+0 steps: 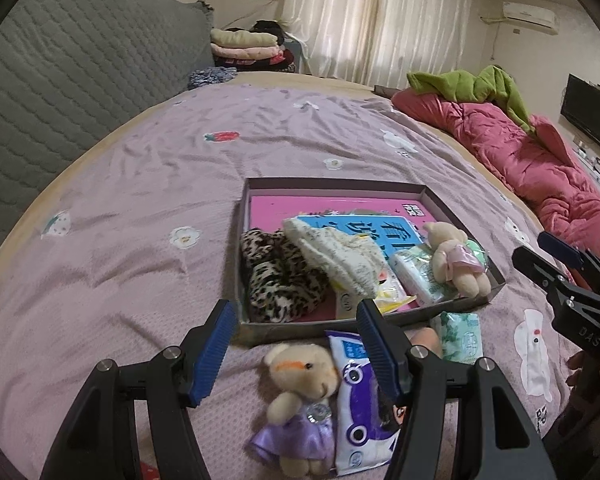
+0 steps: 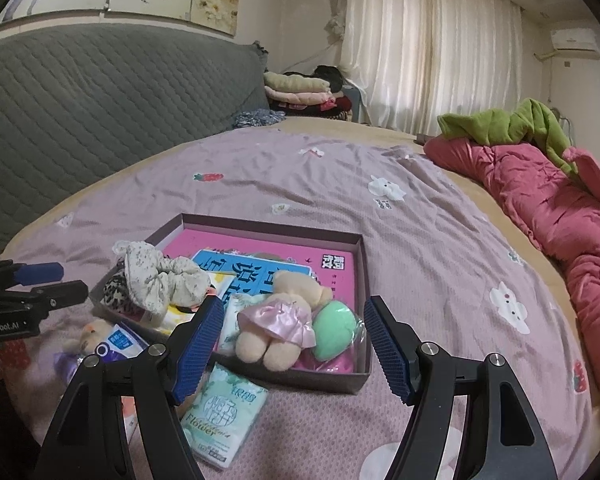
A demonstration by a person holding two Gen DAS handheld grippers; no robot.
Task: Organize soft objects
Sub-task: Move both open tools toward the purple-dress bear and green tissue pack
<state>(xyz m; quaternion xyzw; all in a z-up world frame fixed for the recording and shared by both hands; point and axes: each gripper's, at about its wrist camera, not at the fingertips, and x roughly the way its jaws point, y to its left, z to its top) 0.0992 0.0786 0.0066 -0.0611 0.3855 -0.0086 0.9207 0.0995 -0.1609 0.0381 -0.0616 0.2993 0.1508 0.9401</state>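
Both my grippers hang with jaws apart, holding nothing: left gripper (image 1: 296, 350) above a purple-dressed teddy (image 1: 300, 404) at lower centre, right gripper (image 2: 294, 344) before the shallow box (image 2: 352, 380) of soft things on the bed (image 2: 420, 240).

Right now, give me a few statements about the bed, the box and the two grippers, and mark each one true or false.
1. The bear in the pink dress lies inside the shallow box. True.
2. The bear in the purple dress is also in the box. False: it lies on the lilac bedsheet, in front of the box.
3. The left gripper is clamped on the blue and white tissue pack. False: its jaws stand open with nothing gripped.
4. The right gripper is open and empty. True.
5. The leopard-print cloth sits in the box beside a cream floral cloth. True.
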